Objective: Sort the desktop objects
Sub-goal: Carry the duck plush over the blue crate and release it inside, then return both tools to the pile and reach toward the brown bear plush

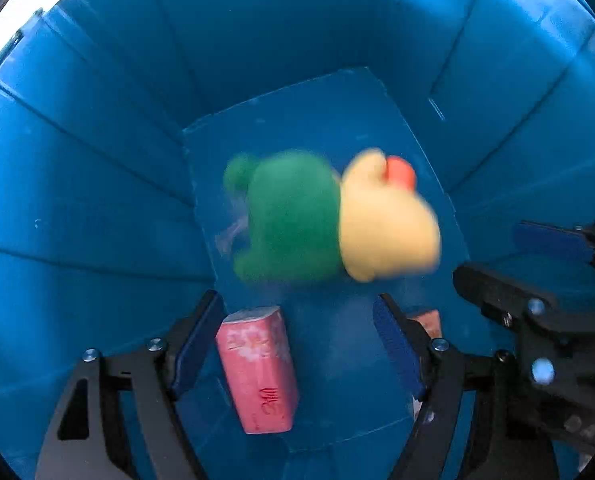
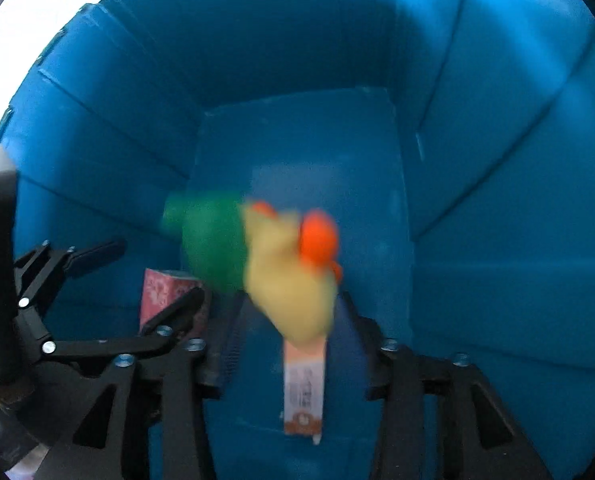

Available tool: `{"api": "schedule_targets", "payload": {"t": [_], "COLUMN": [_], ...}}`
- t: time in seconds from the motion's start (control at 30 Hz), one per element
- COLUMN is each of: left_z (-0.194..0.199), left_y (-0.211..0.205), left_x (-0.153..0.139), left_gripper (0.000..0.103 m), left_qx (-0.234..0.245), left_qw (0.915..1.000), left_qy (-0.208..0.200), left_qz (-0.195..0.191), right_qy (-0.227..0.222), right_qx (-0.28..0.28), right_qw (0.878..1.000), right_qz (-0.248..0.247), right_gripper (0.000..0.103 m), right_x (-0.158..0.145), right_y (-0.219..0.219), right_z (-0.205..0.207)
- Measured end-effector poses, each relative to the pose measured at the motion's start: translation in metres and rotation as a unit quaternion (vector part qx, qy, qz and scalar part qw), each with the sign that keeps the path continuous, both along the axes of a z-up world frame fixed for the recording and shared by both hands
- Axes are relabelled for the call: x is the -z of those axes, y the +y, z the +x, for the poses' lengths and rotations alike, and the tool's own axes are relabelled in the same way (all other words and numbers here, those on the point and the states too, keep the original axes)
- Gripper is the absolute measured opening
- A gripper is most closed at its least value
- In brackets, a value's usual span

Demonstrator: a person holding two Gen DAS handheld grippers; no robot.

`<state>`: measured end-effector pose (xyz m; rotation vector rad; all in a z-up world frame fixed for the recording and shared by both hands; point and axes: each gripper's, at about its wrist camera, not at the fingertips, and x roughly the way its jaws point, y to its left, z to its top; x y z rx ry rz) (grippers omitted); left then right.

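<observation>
Blue bin [image 1: 97, 200], blurred plush toy [image 1: 329, 216] above pink packet [image 1: 257, 368], both grippers' fingers [image 1: 195, 344] spread.

Both views are strongly bowed by the fisheye lens, with black corners. Overexposed white glare is seen at the upper left, beyond the rim of the blue bin [image 1: 97, 128], whose walls are lit brightly while its floor is shadowed. The plush toy [image 1: 329, 216] is smeared by motion blur in both views; the pink box [image 1: 259, 368] is rendered fairly sharply.

Inside the blue bin [image 2: 497, 200], a blurred green-and-yellow plush toy [image 2: 273, 268] sits at twelve o'clock from the parted right hand-held gripper [image 2: 293, 344].
</observation>
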<state>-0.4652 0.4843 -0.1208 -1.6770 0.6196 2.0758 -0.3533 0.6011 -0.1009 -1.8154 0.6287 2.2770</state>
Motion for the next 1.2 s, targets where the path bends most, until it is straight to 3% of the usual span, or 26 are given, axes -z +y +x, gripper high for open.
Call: {"api": "schedule_targets", "payload": {"t": [0.13, 0.17, 0.2, 0.4, 0.6, 0.7, 0.9, 1.03, 1.2], "left_z": [0.002, 0.004, 0.006, 0.021, 0.042, 0.06, 0.082, 0.103, 0.134], "left_y": [-0.025, -0.028, -0.03, -0.041, -0.071, -0.091, -0.162, -0.227, -0.316], "left_x": [-0.002, -0.004, -0.007, -0.038, -0.089, -0.122, -0.171, -0.199, -0.209], "left_gripper": [0.076, 0.076, 0.076, 0.076, 0.077, 0.077, 0.078, 0.08, 0.085], "left_qx": [-0.012, -0.013, -0.014, -0.02, -0.013, -0.006, -0.041, -0.085, -0.134], "left_qw": [0.9998, 0.9997, 0.9996, 0.9984, 0.9932, 0.9873, 0.9705, 0.9552, 0.9378], "left_qy": [0.002, 0.001, 0.002, 0.047, 0.095, 0.129, 0.189, 0.246, 0.295], "left_qz": [0.016, 0.021, 0.024, 0.023, 0.066, 0.093, 0.144, 0.14, 0.123], "right_qy": [0.016, 0.021, 0.025, 0.06, 0.118, 0.145, 0.218, 0.253, 0.278], "right_qx": [0.011, 0.012, 0.013, 0.012, 0.004, -0.011, -0.046, -0.08, -0.138], "right_qw": [1.0, 0.999, 0.999, 0.996, 0.992, 0.989, 0.972, 0.958, 0.944], "right_qz": [-0.012, -0.022, -0.033, -0.066, -0.034, 0.005, 0.076, 0.104, 0.114], "right_gripper": [0.086, 0.098, 0.103, 0.103, 0.103, 0.103, 0.103, 0.103, 0.103], "right_x": [-0.009, -0.009, -0.01, -0.025, -0.062, -0.089, -0.149, -0.174, -0.183], "right_y": [0.002, 0.005, 0.004, 0.008, -0.002, -0.017, -0.066, -0.114, -0.19], "right_z": [0.005, 0.007, 0.008, -0.007, 0.005, 0.013, 0.038, 0.05, 0.056]}}
